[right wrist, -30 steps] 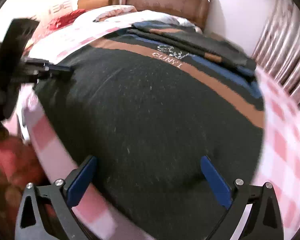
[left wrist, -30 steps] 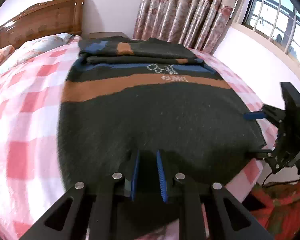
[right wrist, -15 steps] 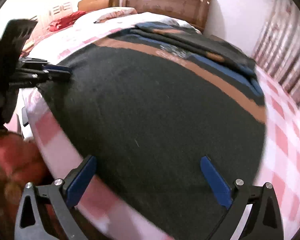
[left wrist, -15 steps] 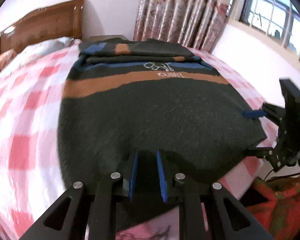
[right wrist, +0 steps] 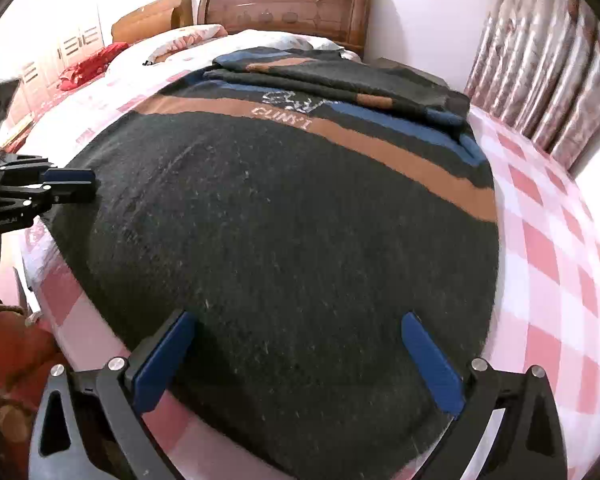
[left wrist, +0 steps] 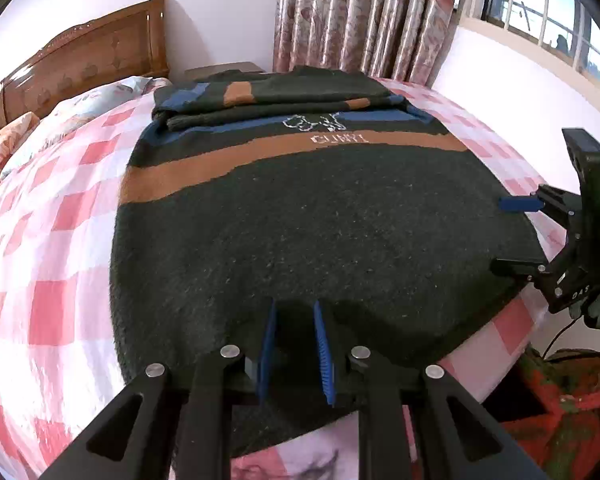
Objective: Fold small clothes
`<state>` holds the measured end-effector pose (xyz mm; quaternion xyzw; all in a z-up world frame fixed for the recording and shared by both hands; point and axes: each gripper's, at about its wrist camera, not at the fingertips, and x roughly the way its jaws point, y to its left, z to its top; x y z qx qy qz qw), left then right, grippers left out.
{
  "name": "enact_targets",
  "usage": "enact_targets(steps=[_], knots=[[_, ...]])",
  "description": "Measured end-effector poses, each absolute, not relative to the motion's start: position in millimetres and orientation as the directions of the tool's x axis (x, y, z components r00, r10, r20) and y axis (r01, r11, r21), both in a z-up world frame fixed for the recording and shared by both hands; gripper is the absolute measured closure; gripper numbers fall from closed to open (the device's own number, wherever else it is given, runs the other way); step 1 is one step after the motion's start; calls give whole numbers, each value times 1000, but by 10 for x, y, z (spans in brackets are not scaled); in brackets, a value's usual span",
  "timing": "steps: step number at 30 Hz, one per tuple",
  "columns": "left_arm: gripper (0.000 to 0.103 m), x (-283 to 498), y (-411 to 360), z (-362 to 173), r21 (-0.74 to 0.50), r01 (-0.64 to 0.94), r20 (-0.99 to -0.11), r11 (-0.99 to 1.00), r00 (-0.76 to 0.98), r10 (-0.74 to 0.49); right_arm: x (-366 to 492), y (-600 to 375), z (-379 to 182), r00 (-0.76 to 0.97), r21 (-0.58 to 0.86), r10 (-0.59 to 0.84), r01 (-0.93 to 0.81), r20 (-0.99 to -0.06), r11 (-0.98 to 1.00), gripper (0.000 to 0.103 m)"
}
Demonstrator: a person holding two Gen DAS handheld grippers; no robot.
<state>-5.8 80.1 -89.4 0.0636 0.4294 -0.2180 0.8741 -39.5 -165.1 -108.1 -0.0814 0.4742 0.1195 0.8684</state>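
Two grippers work the near hem of a dark sweater (left wrist: 320,232) spread flat on the pink checked bedspread (left wrist: 56,248), its sleeves already folded across the far end, beyond the orange stripe. The sweater's long axis runs away from both tools toward the headboard (left wrist: 84,60). The left gripper (left wrist: 296,354) has its blue pads drawn close together, pinching the hem at the near left corner. The right gripper (right wrist: 300,360) stands spread wide over the near right part of the hem, fabric lying between its fingers but not clamped. By that reading the right side is the one yet to take hold, after which the hem could likely be carried forward over the stripe. Compared with a second ago, the right gripper has rolled slightly and sits a little further over the cloth; the left grip looks unchanged.
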Motion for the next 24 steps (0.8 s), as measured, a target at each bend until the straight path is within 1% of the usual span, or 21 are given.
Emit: enact_targets(steps=[3,6,15,17,20,22,24], knots=[[84,-69,835,-898,-84,431,-775,898,539,-331,-447,-1699,-1080,517,-31,128,-287,-847,957,0],[84,-76,826,-905,-65,437,-773,897,546,-322,-459,-1725,-1078,513,-33,121,-281,-850,959,0],[84,-122,929,-919,-91,427,-768,900,545,-336,-628,-1774,-1051,510,-36,108,-264,-853,964,0],[84,-138,984,-919,-113,422,-769,899,536,-348,-646,-1782,-1046,502,-37,103,-261,-859,965,0],[84,-168,1216,-910,-209,370,-763,905,517,-387,-713,-1856,-1021,482,-30,89,-234,-871,972,0],[84,-245,1419,-824,-205,298,-736,932,580,-348,-794,-1945,-947,502,-41,64,-194,-862,980,0],[84,-269,1660,-740,-253,238,-700,938,624,-348,-834,-2133,-917,506,-15,48,-119,-861,993,0]])
